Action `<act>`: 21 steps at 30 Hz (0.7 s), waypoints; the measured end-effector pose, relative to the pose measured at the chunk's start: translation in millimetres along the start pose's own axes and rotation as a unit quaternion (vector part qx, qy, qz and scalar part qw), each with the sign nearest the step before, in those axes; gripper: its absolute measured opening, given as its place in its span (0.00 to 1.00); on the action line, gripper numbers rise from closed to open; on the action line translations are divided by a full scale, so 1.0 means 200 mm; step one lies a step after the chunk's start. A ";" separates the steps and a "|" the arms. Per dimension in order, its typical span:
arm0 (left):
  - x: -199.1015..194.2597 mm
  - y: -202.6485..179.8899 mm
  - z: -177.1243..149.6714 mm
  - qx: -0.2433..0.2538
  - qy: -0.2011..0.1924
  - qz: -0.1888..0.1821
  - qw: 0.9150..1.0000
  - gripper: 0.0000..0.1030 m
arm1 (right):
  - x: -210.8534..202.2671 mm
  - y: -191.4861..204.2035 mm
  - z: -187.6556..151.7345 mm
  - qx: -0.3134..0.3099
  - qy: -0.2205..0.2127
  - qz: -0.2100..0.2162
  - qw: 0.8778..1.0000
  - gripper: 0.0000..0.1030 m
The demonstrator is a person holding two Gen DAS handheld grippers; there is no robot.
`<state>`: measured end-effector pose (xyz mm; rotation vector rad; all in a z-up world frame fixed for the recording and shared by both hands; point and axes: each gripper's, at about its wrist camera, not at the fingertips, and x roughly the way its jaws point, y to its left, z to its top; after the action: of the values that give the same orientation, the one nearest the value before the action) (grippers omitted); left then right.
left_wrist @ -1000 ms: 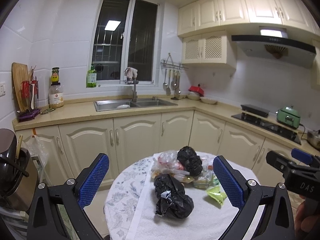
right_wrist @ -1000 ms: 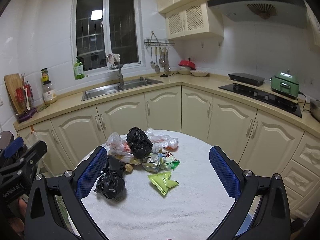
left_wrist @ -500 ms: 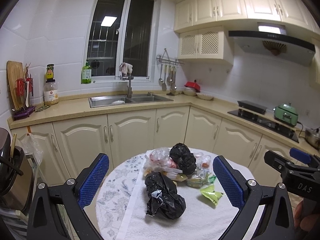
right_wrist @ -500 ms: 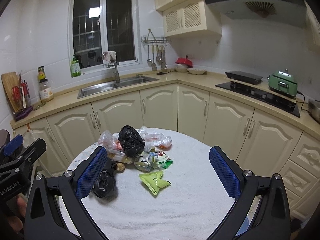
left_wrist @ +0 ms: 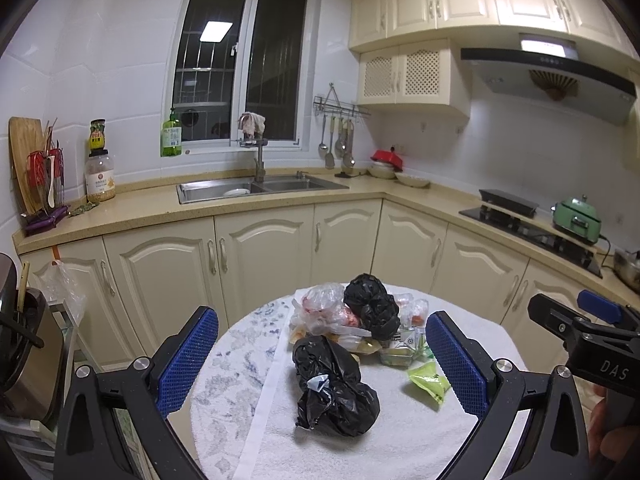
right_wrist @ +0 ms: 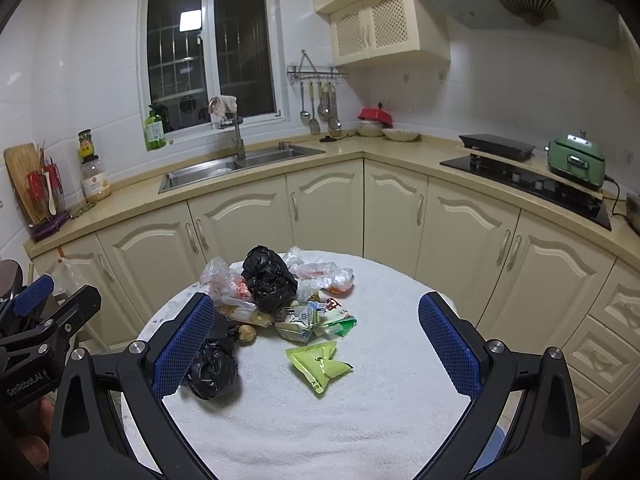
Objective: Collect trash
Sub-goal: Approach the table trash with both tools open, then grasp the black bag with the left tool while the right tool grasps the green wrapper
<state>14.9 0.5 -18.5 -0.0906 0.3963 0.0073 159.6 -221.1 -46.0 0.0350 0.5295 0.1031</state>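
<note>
A round table draped in a white towel stands in a kitchen, with a heap of trash near its far edge. Both tools hover above the near side, empty.

In the left wrist view, the left tool has its blue pads spread wide, holding nothing. Between them, at about 6 o'clock of the heap, lies a knotted black bag. A second black bag sits on top of the heap at 12 o'clock, resting on clear bags with red scraps inside. A green pouch lies at 4 o'clock, just beside the right pad — apart from the heap. The right tool's body shows at the 3 o'clock edge of this view.

In the right wrist view, the right tool is also spread wide and empty. The green pouch lies between its pads, with printed wrappers just beyond it. The near black bag sits at 8 o'clock, partly hidden behind the left pad.

Behind the table run cream cabinets, a sink under a dark window, and a stove at 2 o'clock.
</note>
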 end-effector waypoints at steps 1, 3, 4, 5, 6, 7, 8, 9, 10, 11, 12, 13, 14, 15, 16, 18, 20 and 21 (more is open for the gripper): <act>0.01 0.00 0.00 0.000 0.002 0.000 1.000 0.99 | 0.01 0.00 0.00 0.001 0.002 0.001 1.000 1.00; 0.04 -0.01 0.00 0.000 0.007 -0.003 1.000 0.99 | 0.05 -0.01 0.00 0.001 0.013 0.004 1.000 1.00; 0.06 -0.01 0.00 0.001 0.008 -0.005 1.000 0.99 | 0.07 -0.02 0.01 0.001 0.015 0.006 1.000 1.00; 0.07 -0.01 0.00 0.002 0.008 -0.004 1.000 0.99 | 0.08 -0.02 0.01 0.002 0.015 0.008 1.000 1.00; 0.08 -0.02 0.00 0.004 0.009 -0.003 1.000 0.99 | 0.09 -0.02 0.00 0.002 0.014 0.007 1.000 1.00; 0.09 -0.02 0.01 0.005 0.011 -0.003 1.000 0.99 | 0.10 -0.02 0.00 0.001 0.015 0.006 1.000 1.00; 0.11 -0.02 0.01 0.004 0.013 -0.003 1.000 0.99 | 0.11 -0.03 0.00 0.000 0.018 0.004 1.000 1.00; 0.13 -0.02 0.00 0.002 0.018 -0.004 1.000 0.99 | 0.14 -0.03 0.00 -0.002 0.025 -0.001 1.000 1.00; 0.16 -0.02 0.00 0.001 0.025 -0.003 1.000 0.99 | 0.16 -0.04 -0.01 -0.002 0.031 -0.002 1.000 1.00; 0.18 -0.02 -0.01 0.001 0.031 -0.003 1.000 0.99 | 0.20 -0.06 -0.04 0.001 0.048 -0.005 0.999 1.00; 0.20 -0.02 -0.01 0.001 0.038 -0.002 0.999 0.99 | 0.24 -0.07 -0.06 0.002 0.061 -0.005 0.998 1.00; 0.23 -0.02 -0.02 0.002 0.047 0.000 0.999 0.99 | 0.28 -0.09 -0.08 0.002 0.073 -0.005 0.997 1.00; 0.27 -0.02 -0.03 0.003 0.057 0.001 0.998 0.99 | 0.31 -0.10 -0.10 0.002 0.081 -0.006 0.997 1.00; 0.30 -0.02 -0.05 0.002 0.066 0.001 0.998 0.99 | 0.36 -0.11 -0.14 0.001 0.096 -0.008 0.995 1.00; 0.33 -0.02 -0.05 0.002 0.074 0.002 0.997 0.99 | 0.39 -0.12 -0.16 0.001 0.104 -0.008 0.995 1.00; 0.39 -0.02 -0.07 0.000 0.094 0.006 0.996 0.99 | 0.47 -0.14 -0.21 0.001 0.127 -0.006 0.992 1.00; 0.46 -0.02 -0.08 -0.002 0.114 0.009 0.993 0.99 | 0.54 -0.15 -0.25 0.002 0.142 -0.001 0.990 1.00; 0.50 -0.02 -0.09 -0.002 0.125 0.011 0.992 0.99 | 0.58 -0.15 -0.28 0.001 0.151 0.001 0.989 1.00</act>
<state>100.2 -5.1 -72.3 -0.0920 0.6479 0.0197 233.9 -237.3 -153.7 0.0213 0.8325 0.1104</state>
